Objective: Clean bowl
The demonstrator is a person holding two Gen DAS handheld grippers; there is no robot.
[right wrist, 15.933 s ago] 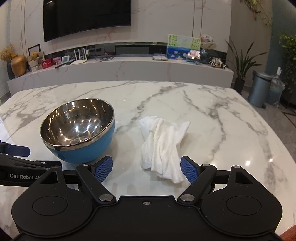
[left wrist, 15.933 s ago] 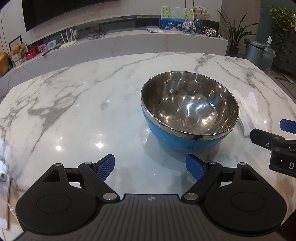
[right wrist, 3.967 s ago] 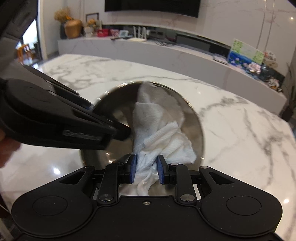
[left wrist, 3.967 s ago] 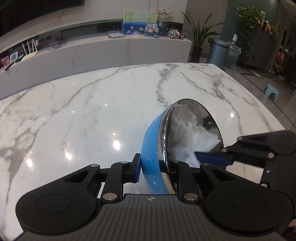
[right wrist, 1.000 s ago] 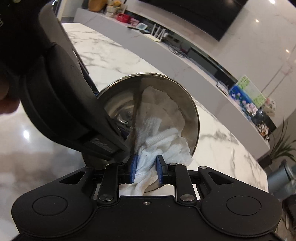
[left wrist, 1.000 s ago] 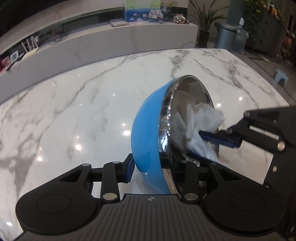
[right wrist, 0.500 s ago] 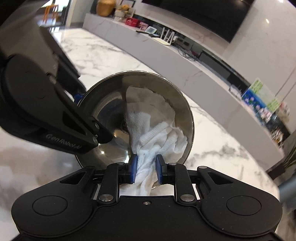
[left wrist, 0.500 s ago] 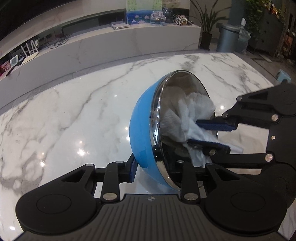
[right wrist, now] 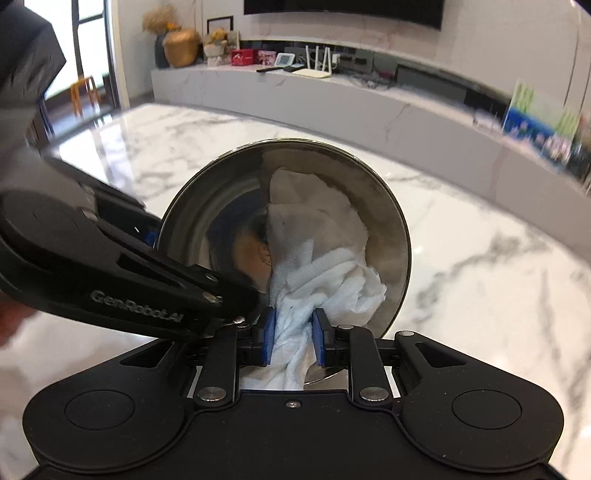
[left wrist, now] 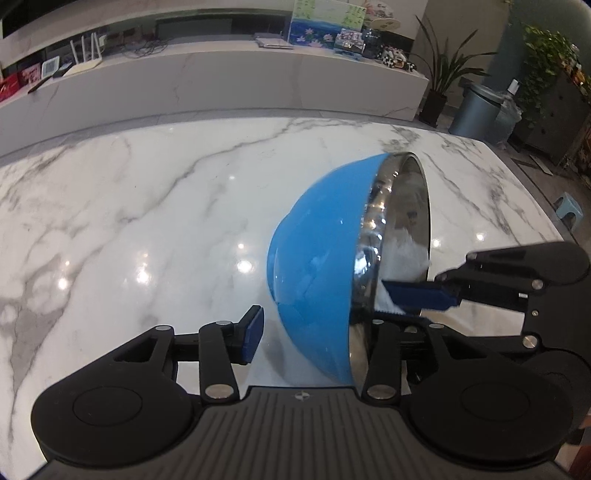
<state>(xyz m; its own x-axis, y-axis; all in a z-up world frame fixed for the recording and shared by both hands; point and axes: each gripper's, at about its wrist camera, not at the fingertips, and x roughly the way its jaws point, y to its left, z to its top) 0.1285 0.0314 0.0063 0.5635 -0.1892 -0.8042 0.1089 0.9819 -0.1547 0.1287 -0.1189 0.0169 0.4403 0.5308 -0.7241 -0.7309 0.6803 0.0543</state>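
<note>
My left claw (left wrist: 317,332) has the blue steel-lined bowl (left wrist: 317,251) tipped on edge above the marble worktop (left wrist: 147,206), but its outer pad stands off the wall, so I cannot tell whether it grips. My right claw (right wrist: 293,339) pinches the white cloth (right wrist: 317,258), pressed inside the bowl.

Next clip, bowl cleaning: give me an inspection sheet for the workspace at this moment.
Surface: marble table, glossy, with lamp reflections.
Job's things: bowl tipped on its side, steel inside facing the right gripper; white cloth pressed inside it.
Clutter: nothing seen.
Grippers: left gripper fingers straddle the bowl's rim, outer pad apart from the blue wall; right gripper shut on the cloth.
Cables: cords beside the router on the back counter.
Surroundings: bin, potted plant, wall television.
</note>
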